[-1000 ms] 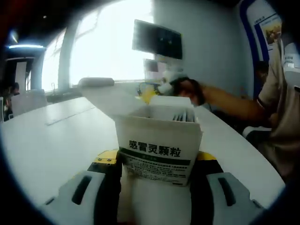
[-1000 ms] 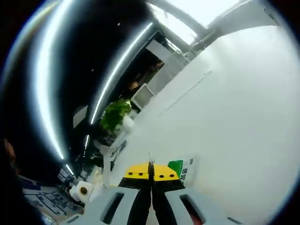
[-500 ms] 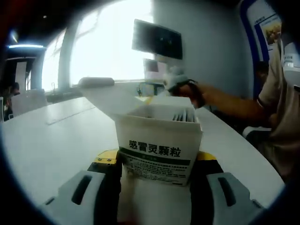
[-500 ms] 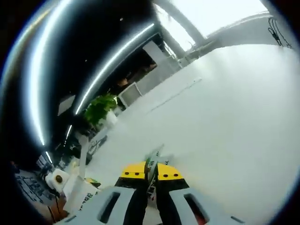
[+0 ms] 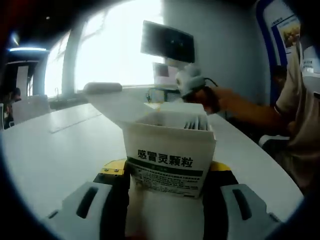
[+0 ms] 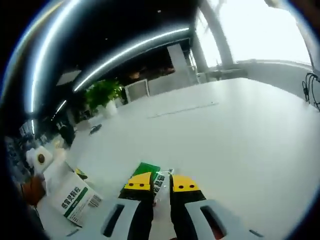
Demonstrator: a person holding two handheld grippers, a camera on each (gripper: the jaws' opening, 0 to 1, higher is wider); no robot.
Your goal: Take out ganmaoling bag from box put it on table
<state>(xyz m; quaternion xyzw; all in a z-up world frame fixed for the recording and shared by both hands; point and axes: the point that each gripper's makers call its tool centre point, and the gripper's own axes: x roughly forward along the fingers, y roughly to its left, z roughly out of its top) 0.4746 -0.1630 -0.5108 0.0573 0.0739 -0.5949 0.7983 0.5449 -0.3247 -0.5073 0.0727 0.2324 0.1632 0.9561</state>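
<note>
My left gripper (image 5: pixel 167 187) is shut on the white ganmaoling box (image 5: pixel 169 159), which stands upright between its jaws. The box's lid flap is up and several sachets (image 5: pixel 195 123) stand inside. In the right gripper view, a green and white ganmaoling bag (image 6: pixel 155 177) lies face up at the tips of my right gripper (image 6: pixel 161 182), whose jaws stand a small gap apart. The box (image 6: pixel 75 199) shows there at lower left. A person's hand carries the right gripper (image 5: pixel 189 80) beyond the box in the left gripper view.
A broad white table (image 6: pixel 225 150) stretches ahead, with a person's arm (image 5: pixel 250 112) reaching over it from the right. A wall screen (image 5: pixel 167 42) and windows are at the back. A plant (image 6: pixel 102 92) and chairs stand past the far edge.
The right gripper has swung away from the box and levelled over the table. Its jaws, tight on the bag a second ago, now stand slightly apart. The left gripper and box have not moved.
</note>
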